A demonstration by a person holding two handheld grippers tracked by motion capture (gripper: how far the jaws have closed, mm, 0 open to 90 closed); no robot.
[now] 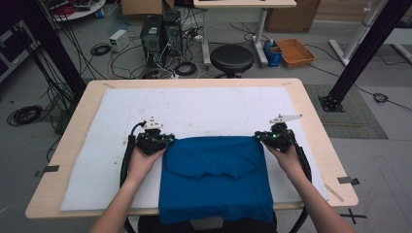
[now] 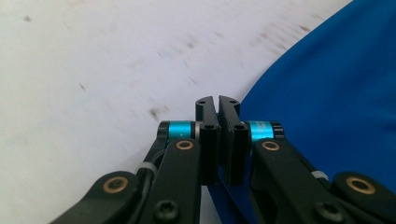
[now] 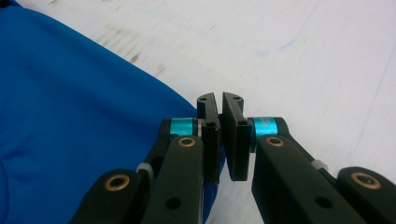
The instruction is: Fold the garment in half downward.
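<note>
A blue cloth (image 1: 216,174) lies folded on the white mat (image 1: 194,107), and its near part hangs over the table's front edge. A curved fold line crosses its middle. My left gripper (image 1: 167,138) is at the cloth's far left corner, my right gripper (image 1: 258,137) at its far right corner. In the left gripper view the jaws (image 2: 218,105) are pressed together at the edge of the cloth (image 2: 327,84), with blue fabric showing under them. In the right gripper view the jaws (image 3: 221,102) are likewise shut at the corner of the cloth (image 3: 70,93).
The mat covers most of the wooden table (image 1: 311,111). On the floor beyond the table's far edge stand a black stool (image 1: 231,58), computer towers (image 1: 160,31) with cables and an orange bin (image 1: 295,52). Black frame posts rise at both sides.
</note>
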